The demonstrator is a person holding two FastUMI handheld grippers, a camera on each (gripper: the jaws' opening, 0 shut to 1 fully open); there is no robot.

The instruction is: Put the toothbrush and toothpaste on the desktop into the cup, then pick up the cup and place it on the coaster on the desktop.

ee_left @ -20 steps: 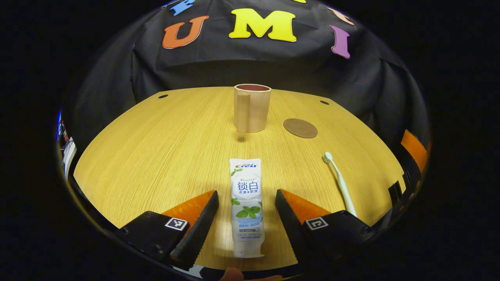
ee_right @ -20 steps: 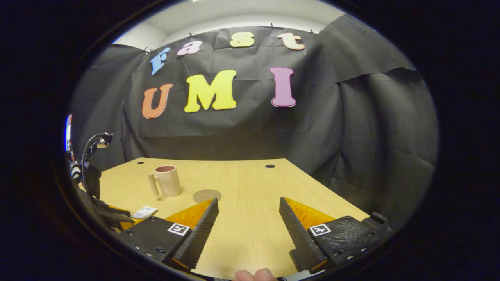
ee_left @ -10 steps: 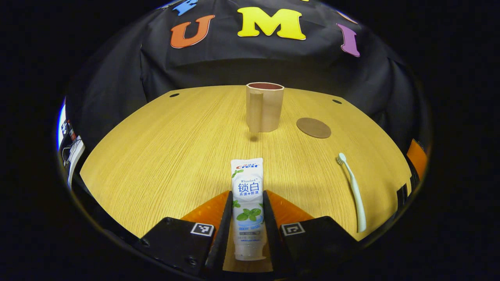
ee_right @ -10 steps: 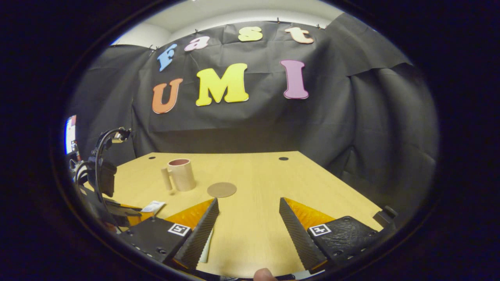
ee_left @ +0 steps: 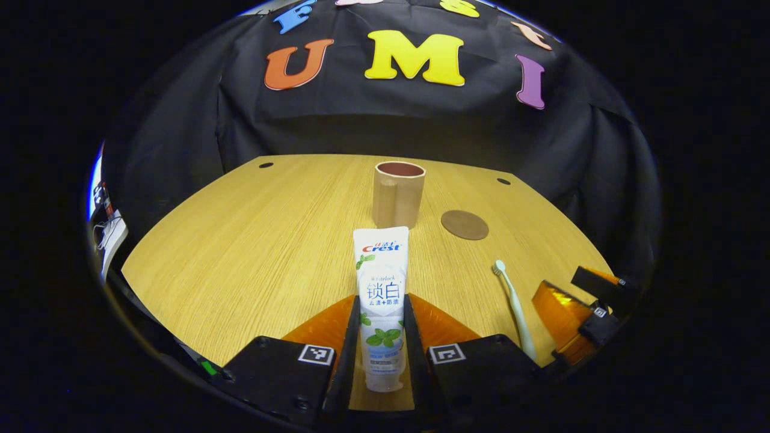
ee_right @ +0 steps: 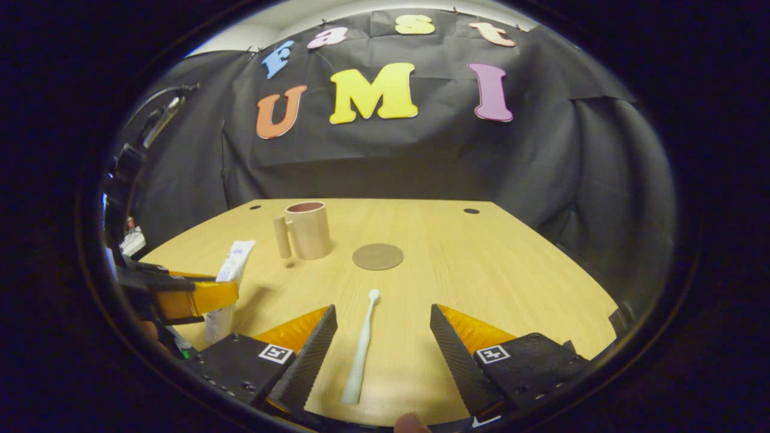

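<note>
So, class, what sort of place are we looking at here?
Probably a staged recording booth, not a bathroom: black cloth wall, bare wooden desk, and a toothpaste tube and toothbrush handled with handheld grippers.

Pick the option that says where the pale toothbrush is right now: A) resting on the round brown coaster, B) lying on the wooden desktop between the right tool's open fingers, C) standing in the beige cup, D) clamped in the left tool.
B: the pale toothbrush lies flat on the wooden desktop between the spread fingers of the right tool, untouched, while the left tool clamps the white toothpaste tube.
</note>
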